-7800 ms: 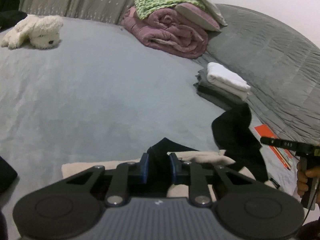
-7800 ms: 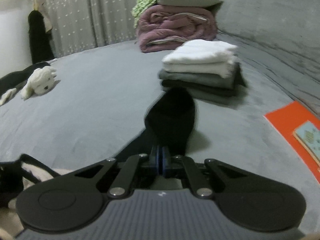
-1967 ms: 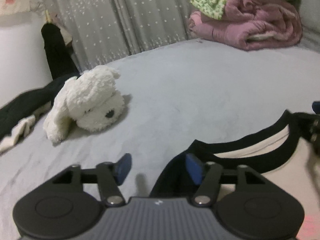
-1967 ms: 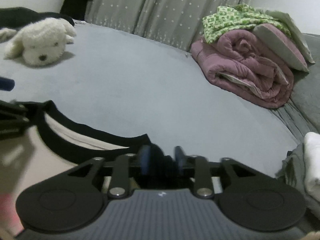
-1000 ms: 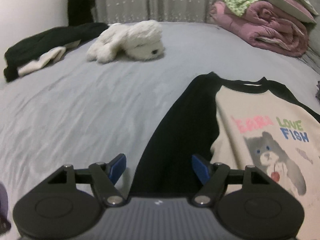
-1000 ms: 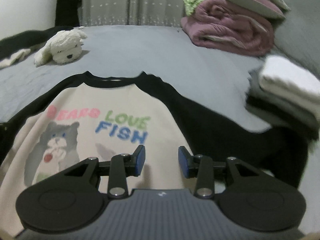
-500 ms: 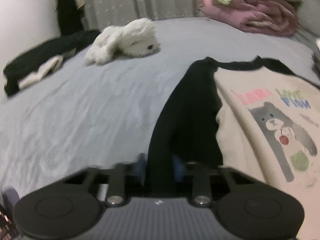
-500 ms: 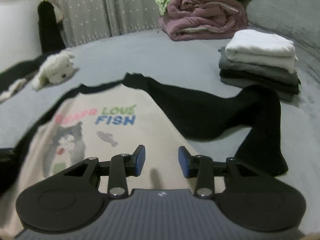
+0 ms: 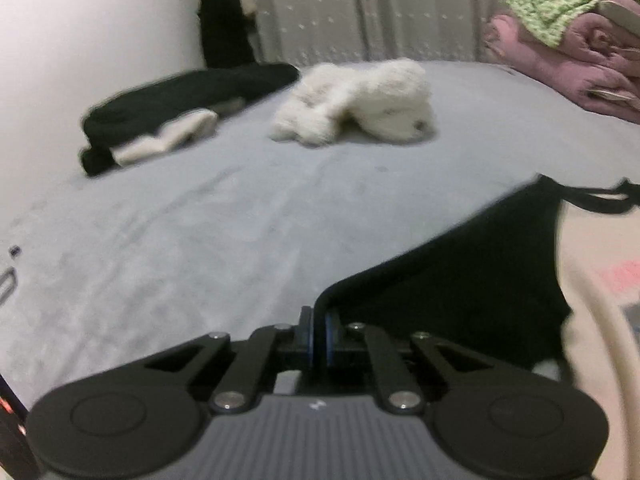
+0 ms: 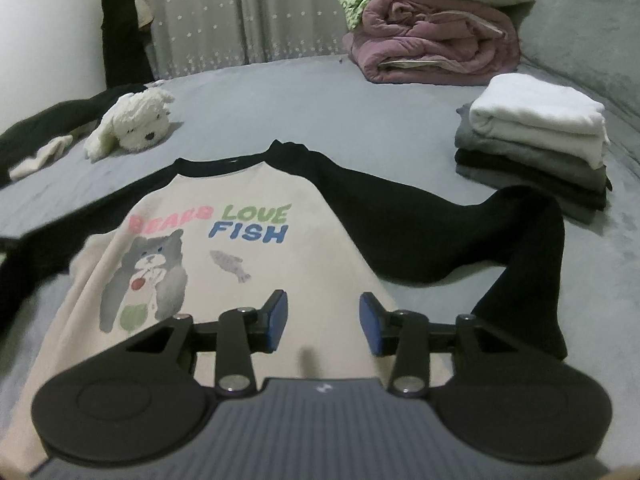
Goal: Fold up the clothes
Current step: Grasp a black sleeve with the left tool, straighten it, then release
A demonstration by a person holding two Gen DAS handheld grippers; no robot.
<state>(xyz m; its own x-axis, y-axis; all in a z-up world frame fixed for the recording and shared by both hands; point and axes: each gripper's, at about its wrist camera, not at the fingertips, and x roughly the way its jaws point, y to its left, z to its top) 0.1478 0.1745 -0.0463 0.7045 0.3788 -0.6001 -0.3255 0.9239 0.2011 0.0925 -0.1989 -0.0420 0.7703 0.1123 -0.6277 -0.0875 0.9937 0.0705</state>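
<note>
left gripper (image 9: 319, 334): pads pinched together on the edge of the black left sleeve (image 9: 460, 280); fabric is seen clamped between the blue pads.
right gripper (image 10: 322, 322): jaws spread wide, nothing gripped; held above the lower hem area of the shirt, contact with the cloth cannot be told.
shirt (image 10: 256, 256): cream body with black raglan sleeves, laid flat and face up on the grey bed (image 10: 320, 120), collar pointed toward the curtain end; bear print and "LOVE FISH" lettering are shown.
right sleeve (image 10: 460, 232): spread out toward the bed's right edge, bent back at the cuff end.
folded stack (image 10: 536, 140): white on top of grey and black pieces, placed near the right edge, just beyond the right sleeve.
plush dog (image 10: 136, 124): laid toward the left edge, apart from the collar.
dark clothes (image 9: 180, 108): heaped at the far left edge by the wall.
pink quilt (image 10: 436, 44): rolled at the far end, green cloth and pillow stacked on it.
</note>
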